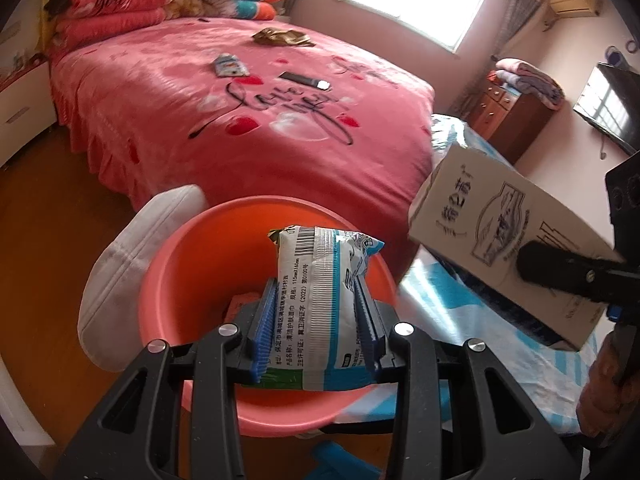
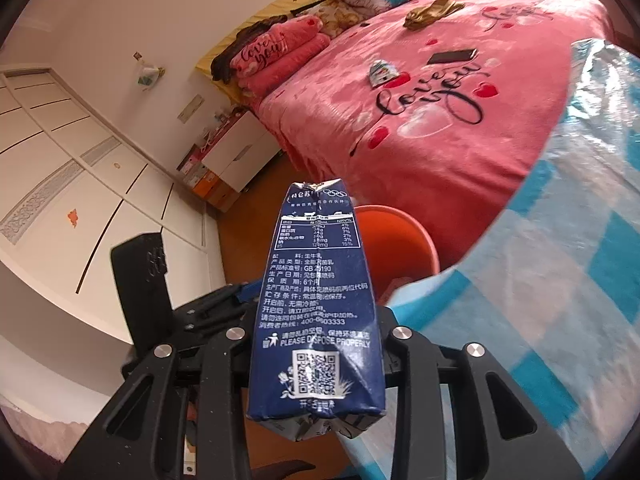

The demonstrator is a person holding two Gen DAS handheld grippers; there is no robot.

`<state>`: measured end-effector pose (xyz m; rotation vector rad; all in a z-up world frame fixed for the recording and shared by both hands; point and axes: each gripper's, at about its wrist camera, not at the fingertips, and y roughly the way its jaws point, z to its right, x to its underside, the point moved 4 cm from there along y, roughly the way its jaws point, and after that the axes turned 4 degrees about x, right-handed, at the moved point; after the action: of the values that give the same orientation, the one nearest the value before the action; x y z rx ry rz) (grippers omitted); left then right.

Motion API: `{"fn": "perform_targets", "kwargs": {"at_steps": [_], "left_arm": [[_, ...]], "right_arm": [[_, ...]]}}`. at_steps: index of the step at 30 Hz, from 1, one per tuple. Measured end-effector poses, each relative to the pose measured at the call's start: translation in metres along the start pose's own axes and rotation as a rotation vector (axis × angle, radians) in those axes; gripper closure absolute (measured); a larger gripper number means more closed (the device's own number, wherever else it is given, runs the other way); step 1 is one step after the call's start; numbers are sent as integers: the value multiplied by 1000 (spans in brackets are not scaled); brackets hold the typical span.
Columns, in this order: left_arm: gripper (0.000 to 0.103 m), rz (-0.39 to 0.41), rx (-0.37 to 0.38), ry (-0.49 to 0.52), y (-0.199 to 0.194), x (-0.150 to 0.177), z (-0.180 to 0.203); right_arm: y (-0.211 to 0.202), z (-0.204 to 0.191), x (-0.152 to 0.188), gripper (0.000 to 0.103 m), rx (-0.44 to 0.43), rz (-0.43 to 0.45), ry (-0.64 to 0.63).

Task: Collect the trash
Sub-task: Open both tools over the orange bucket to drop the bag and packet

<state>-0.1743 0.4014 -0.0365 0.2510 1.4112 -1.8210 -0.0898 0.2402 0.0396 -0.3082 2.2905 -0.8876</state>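
While the left gripper [image 1: 316, 320] clamps a wet-wipe packet [image 1: 320, 300] over the orange bucket [image 1: 192, 248], the right gripper [image 2: 316, 344] clamps a milk carton [image 2: 316, 300] just right of it; pink bed [image 1: 248, 128] beyond.

Glossy plastic wipes pack [image 1: 320, 304], matt printed paperboard carton [image 2: 316, 300], smooth orange plastic basin [image 1: 192, 264], plush bedspread [image 1: 248, 120]

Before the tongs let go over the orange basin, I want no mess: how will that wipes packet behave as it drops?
The wipes packet is probably soft: its film dents where the left tongs pinch it. It looks thin and partly used, so likely light. Its glossy wrap may be slippery, yet flat sides shouldn't roll in the basin.
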Motion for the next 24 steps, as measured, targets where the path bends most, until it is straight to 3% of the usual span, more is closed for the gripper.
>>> {"fn": "perform_targets", "kwargs": {"at_steps": [1, 2, 4, 6, 11, 16, 24], "left_arm": [[64, -5, -9, -7, 3, 1, -3], [64, -9, -24, -18, 6, 3, -7], [59, -22, -50, -42, 13, 5, -16], [49, -28, -82, -48, 16, 6, -20], [40, -4, -119, -21, 11, 4, -16], [33, 11, -111, -3, 6, -1, -2], [29, 20, -72, 52, 3, -6, 30]], "right_arm": [[3, 0, -1, 66, 9, -1, -2], [6, 1, -1, 49, 26, 0, -5], [8, 5, 1, 32, 67, 13, 4], [3, 8, 3, 31, 56, 30, 23], [-20, 23, 11, 22, 129, 97, 36], [-44, 34, 19, 13, 203, 157, 36], [-69, 56, 37, 13, 267, 210, 64]]}}
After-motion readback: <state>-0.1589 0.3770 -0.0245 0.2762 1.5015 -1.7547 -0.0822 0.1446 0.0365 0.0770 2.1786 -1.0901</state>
